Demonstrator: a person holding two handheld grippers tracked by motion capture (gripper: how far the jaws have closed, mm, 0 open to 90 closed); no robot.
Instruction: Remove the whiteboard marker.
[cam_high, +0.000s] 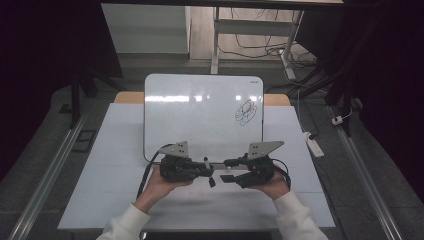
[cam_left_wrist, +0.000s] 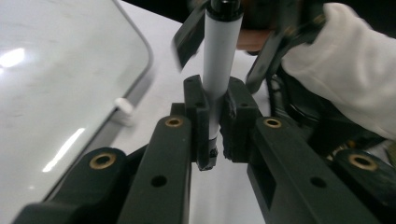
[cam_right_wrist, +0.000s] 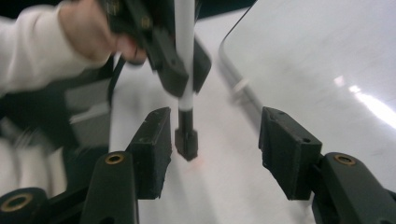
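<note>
My left claw (cam_left_wrist: 215, 135): clamped tight on a white marker (cam_left_wrist: 218, 56), above the desk (cam_high: 120, 150) | my right claw (cam_right_wrist: 212, 140): jaws apart, gripping nothing, black marker end between them | whiteboard (cam_high: 200, 110): just beyond, scribbled on.

Whiteboard (cam_high: 200, 107) lies on the table (cam_high: 115, 150), toward its far side | scribble (cam_high: 246, 112) on the board's right part | left gripper (cam_high: 200, 167) and right gripper (cam_high: 231, 170) face each other just before the board's near edge | marker (cam_left_wrist: 218, 60) between left gripper's jaws, pointing at the right gripper.
</note>
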